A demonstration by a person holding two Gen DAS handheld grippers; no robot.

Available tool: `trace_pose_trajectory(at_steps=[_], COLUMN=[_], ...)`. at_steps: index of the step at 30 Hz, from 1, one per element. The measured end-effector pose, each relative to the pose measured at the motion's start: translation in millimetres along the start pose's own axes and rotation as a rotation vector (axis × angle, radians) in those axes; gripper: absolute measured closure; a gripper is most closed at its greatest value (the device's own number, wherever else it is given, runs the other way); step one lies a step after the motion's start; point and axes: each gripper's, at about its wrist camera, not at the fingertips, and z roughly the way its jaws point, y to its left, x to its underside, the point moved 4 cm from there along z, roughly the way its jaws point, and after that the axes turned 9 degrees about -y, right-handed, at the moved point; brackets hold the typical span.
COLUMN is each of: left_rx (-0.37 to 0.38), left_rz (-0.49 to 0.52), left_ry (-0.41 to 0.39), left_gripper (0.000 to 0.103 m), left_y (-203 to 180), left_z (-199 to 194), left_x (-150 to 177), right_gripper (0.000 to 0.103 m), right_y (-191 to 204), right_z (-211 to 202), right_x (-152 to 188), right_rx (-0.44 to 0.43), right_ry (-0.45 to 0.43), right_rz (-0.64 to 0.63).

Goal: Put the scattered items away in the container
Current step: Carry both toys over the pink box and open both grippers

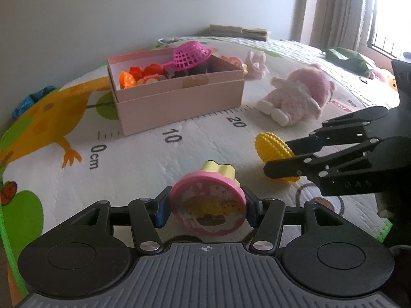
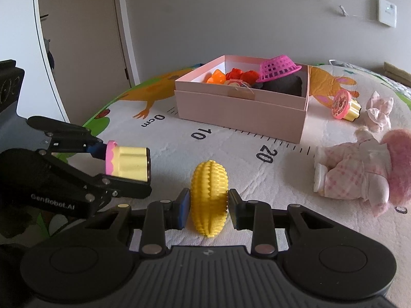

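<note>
Left wrist view showed my left claw (image 1: pixel 206 211) clamped on the toy cupcake (image 1: pixel 208 205); my right claw (image 2: pixel 208 206) gripped the yellow corn toy (image 2: pixel 209 200) near the pink box (image 2: pixel 241 113).

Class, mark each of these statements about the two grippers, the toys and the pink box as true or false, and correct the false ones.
1. The left gripper holds a pink-topped, pale-yellow plastic cupcake toy. True.
2. The right gripper is empty. False: it is clamped on a knobbly yellow plastic corn cob toy.
3. The pink plastic mesh basket lies upside down in the pink cardboard box. True.
4. The plush doll in pink checked clothes is inside the box. False: it lies on the printed mat, beside the box.
5. A second cupcake toy lies on the mat. True.
</note>
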Motion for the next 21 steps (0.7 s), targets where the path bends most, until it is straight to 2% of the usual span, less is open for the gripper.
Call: trace_pose_trajectory(at_steps=[4, 8, 16, 21], left_rx=[-0.022, -0.037, -0.122, -0.107], left_rz=[0.004, 0.049, 0.057, -0.020], left_ry=[-0.015, -0.062, -0.237, -0.270], left_gripper=[0.043, 0.043, 0.043, 0.042], left_y=[5, 12, 55, 84], left_z=[1, 3, 33, 62], left_x=[-10, -33, -123, -165], right_gripper=[0.072, 0.072, 0.072, 0.072], right_y=[-2, -6, -25, -33], right_z=[-2, -2, 39, 74], right_x=[-7, -30, -109, -137], right_rx=[0.001, -0.003, 0.022, 0.020], right_ry=[-0.014, -0.060, -0.177, -0.202], right_rz=[-0.014, -0.071, -0.176, -0.218])
